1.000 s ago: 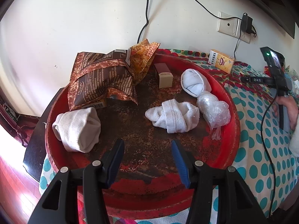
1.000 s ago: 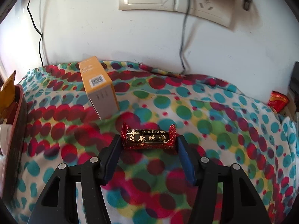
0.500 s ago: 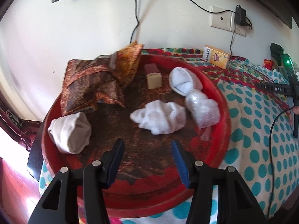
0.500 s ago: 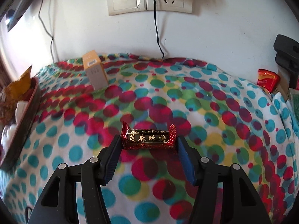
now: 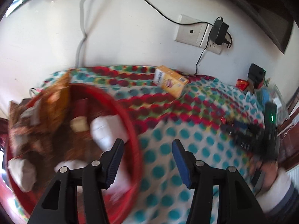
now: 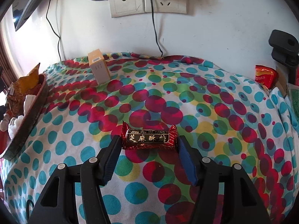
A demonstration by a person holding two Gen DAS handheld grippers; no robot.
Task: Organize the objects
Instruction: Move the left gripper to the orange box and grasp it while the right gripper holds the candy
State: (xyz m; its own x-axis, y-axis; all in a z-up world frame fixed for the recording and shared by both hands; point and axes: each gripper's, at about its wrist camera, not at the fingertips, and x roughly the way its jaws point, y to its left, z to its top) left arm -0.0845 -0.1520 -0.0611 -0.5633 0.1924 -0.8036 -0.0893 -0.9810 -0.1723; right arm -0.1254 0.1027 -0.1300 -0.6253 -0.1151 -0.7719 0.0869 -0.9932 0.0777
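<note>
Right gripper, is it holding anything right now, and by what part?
The right gripper holds the red candy by its two crimped wrapper ends, one finger at each end, lifted above the dotted cloth. The left gripper is open, empty.

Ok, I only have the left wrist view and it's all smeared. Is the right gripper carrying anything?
Observer: Yes. The right gripper has a red wrapped candy crosswise between its pads, and its jaws have just been opening slightly.
Operator: Any lettering on the wrapper?
Observer: Gold print, JING PIN SU TANG above a row of Chinese characters.
Operator: And the orange box beyond it, can you read anything on that?
Observer: Not read, but the orange box shows a small white label on its upper end, facing this camera.
</note>
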